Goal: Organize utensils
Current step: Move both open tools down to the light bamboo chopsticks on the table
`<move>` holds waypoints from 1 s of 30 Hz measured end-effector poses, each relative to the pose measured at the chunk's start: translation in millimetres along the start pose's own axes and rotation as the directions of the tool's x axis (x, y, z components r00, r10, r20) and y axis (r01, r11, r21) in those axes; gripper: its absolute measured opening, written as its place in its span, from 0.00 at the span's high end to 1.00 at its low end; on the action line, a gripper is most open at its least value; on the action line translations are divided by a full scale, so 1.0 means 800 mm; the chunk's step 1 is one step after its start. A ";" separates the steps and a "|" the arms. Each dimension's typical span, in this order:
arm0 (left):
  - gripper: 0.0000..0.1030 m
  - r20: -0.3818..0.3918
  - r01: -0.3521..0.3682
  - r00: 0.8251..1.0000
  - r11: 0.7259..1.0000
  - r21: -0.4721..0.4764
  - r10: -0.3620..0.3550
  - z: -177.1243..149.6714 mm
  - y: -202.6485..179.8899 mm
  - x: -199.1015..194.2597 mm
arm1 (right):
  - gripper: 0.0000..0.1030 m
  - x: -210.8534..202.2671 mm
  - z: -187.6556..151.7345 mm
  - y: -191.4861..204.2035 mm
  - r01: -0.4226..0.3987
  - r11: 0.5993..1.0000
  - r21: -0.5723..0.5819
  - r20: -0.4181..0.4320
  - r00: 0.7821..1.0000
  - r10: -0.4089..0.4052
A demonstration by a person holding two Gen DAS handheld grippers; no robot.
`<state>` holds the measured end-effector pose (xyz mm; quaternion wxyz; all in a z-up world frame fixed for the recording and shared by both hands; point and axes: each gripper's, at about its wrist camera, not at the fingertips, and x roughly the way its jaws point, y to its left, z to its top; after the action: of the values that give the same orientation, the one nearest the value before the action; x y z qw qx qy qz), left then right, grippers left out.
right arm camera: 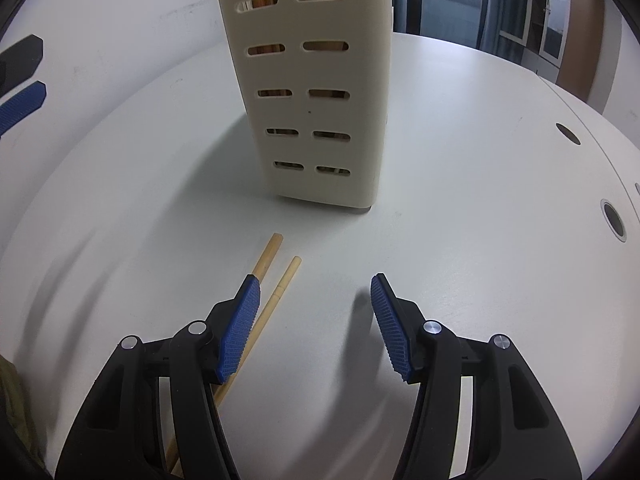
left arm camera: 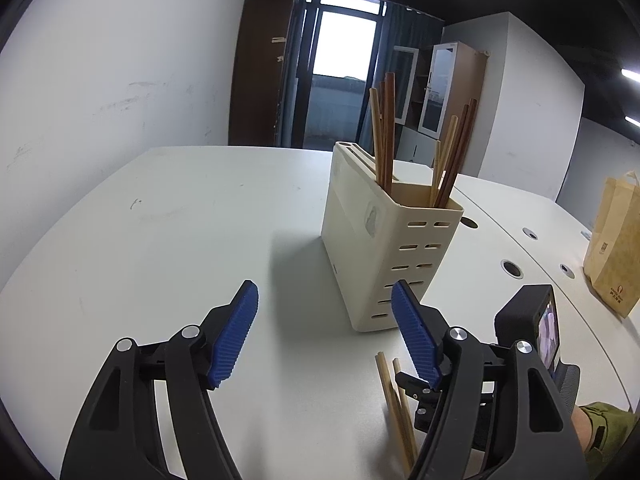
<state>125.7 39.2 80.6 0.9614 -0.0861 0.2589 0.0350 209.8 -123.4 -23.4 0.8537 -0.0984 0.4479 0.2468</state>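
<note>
A cream slotted utensil holder (left arm camera: 360,240) stands upright on the white table (left arm camera: 160,240), with several light and dark wooden chopsticks (left arm camera: 384,132) leaning in its top. Two light wooden chopsticks (right arm camera: 286,280) lie loose on the table in front of the holder (right arm camera: 312,80). My right gripper (right arm camera: 315,278) hangs open just above the table. Its left finger is over the loose pair, which it does not grip. My left gripper (left arm camera: 325,286) is open and empty, to the left of the holder's near corner. The loose chopsticks (left arm camera: 394,400) show beside its right finger.
A brown paper bag (left arm camera: 616,248) stands at the table's right side. Round cable holes (left arm camera: 512,269) run along the seam right of the holder. A person's forearm in an olive sleeve (left arm camera: 600,424) is at the lower right. Cabinets and a glass door stand behind the table.
</note>
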 end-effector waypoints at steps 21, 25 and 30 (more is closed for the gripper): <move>0.32 -0.053 -0.005 0.999 1.000 0.014 0.006 -0.009 -0.004 0.017 | 0.75 -0.003 -0.018 0.010 0.036 0.998 -0.046 -0.023 0.999 -0.037; 0.32 -0.079 -0.002 0.997 1.000 0.026 0.004 -0.014 -0.008 0.024 | 0.82 -0.004 -0.014 0.003 0.020 0.999 -0.044 -0.027 0.999 -0.021; 0.32 -0.095 0.002 0.995 1.000 0.031 0.001 -0.017 -0.009 0.027 | 0.90 -0.008 -0.016 0.001 0.012 0.999 -0.030 -0.029 0.999 -0.013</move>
<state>138.2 30.3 59.4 0.9492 -0.0729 0.3049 0.0264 196.9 -129.8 -25.4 0.8470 -0.1178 0.4560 0.2466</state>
